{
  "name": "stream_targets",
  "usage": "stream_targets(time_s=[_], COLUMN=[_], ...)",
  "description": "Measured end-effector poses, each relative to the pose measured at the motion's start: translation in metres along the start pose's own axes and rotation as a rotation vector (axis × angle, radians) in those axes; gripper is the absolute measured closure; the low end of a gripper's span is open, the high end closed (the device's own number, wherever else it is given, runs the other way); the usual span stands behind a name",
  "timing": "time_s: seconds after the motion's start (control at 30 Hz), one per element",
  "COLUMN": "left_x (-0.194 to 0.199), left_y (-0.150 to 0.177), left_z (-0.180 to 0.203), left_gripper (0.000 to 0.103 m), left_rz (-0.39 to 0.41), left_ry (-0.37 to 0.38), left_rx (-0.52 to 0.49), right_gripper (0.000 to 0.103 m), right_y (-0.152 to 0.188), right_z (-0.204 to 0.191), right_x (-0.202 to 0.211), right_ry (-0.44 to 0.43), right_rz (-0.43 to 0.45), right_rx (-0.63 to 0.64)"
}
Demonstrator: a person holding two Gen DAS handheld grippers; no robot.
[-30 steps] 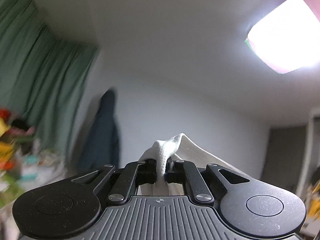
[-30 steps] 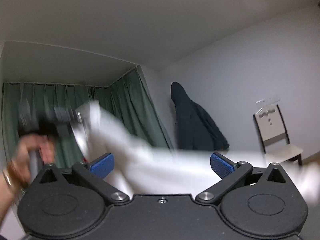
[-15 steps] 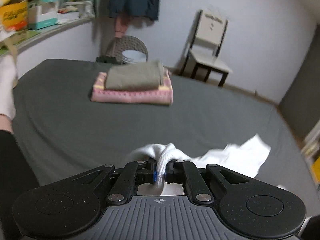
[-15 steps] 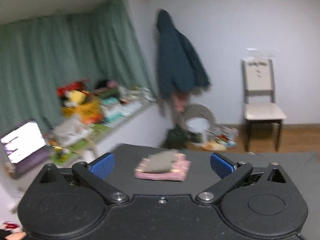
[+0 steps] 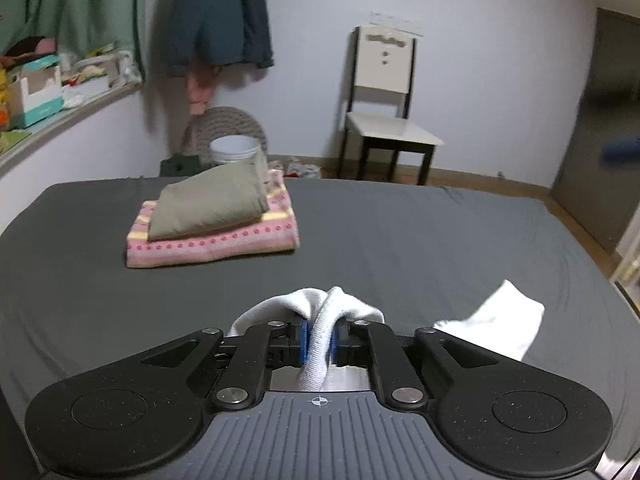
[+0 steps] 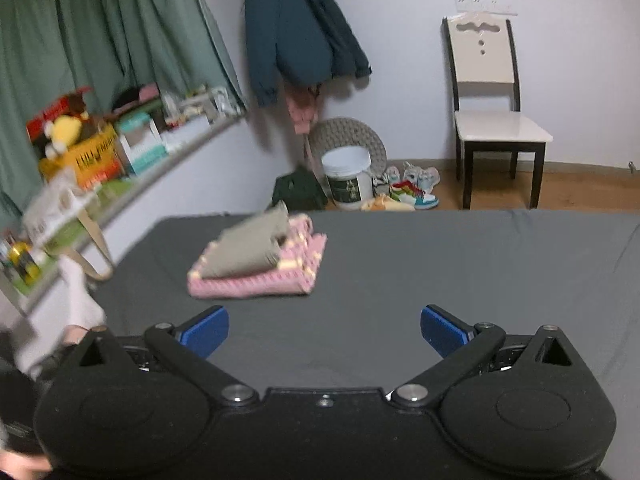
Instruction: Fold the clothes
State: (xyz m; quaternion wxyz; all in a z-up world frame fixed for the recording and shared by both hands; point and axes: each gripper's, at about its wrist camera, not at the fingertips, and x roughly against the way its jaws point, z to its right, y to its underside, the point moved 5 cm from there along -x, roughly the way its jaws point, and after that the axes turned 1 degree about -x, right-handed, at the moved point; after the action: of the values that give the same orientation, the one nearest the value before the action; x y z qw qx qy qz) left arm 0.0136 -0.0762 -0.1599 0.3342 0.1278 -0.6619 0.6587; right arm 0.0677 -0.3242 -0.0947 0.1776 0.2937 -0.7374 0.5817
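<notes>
The left hand-held gripper [image 5: 319,346] is clamped on a bunched ridge of a white garment [image 5: 340,312], a soft ribbed knit whose loose end trails off to the right over the grey bed [image 5: 400,240]. The right hand-held gripper [image 6: 324,330] hangs wide apart, holding nothing. Beyond the garment sits a neat stack: an olive folded piece [image 5: 208,204] on a pink dotted towel [image 5: 216,242]. To fold well, the free gripper should probably catch the loose end so the cloth can be spread flat, though its outline is partly hidden.
</notes>
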Motion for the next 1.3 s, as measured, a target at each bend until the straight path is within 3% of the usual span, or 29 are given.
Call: stream_targets(time_s=[0.07, 0.13, 0.3, 0.47, 0.67, 0.7, 0.87, 1.07, 1.3], left_x=[-0.022, -0.044, -0.097, -0.155, -0.214, -0.218, -0.217, -0.21, -0.211], left_y=[-0.001, -0.001, 0.014, 0.041, 0.073, 0.077, 0.085, 0.089, 0.089], left_z=[-0.003, -0.003, 0.01, 0.01, -0.007, -0.006, 0.007, 0.019, 0.012], left_gripper=[0.028, 0.02, 0.02, 0.02, 0.02, 0.019, 0.0, 0.0, 0.0], left_rz=[0.015, 0.041, 0.078, 0.096, -0.009, -0.002, 0.008, 0.005, -0.009], left_ry=[-0.016, -0.03, -0.047, -0.096, -0.171, -0.182, -0.232, -0.281, -0.252], left_rx=[0.008, 0.0, -0.031, -0.013, 0.076, 0.068, -0.005, -0.074, -0.035], right_gripper=[0.0, 0.0, 0.0, 0.0, 0.0, 0.0, 0.0, 0.0, 0.0], right_y=[0.02, 0.043, 0.099, 0.135, 0.149, 0.151, 0.154, 0.153, 0.153], right_z=[0.003, 0.009, 0.024, 0.056, 0.066, 0.065, 0.063, 0.062, 0.063], right_x=[-0.027, -0.049, -0.102, -0.139, -0.154, -0.155, -0.157, -0.162, -0.165], right_ry=[0.005, 0.049, 0.169, 0.327, 0.4, 0.406, 0.424, 0.438, 0.44], right_rz=[0.003, 0.006, 0.012, -0.041, 0.009, 0.018, 0.038, 0.043, 0.045], right_rx=[-0.002, 0.005, 0.026, -0.038, -0.015, -0.011, 0.001, 0.008, 0.005])
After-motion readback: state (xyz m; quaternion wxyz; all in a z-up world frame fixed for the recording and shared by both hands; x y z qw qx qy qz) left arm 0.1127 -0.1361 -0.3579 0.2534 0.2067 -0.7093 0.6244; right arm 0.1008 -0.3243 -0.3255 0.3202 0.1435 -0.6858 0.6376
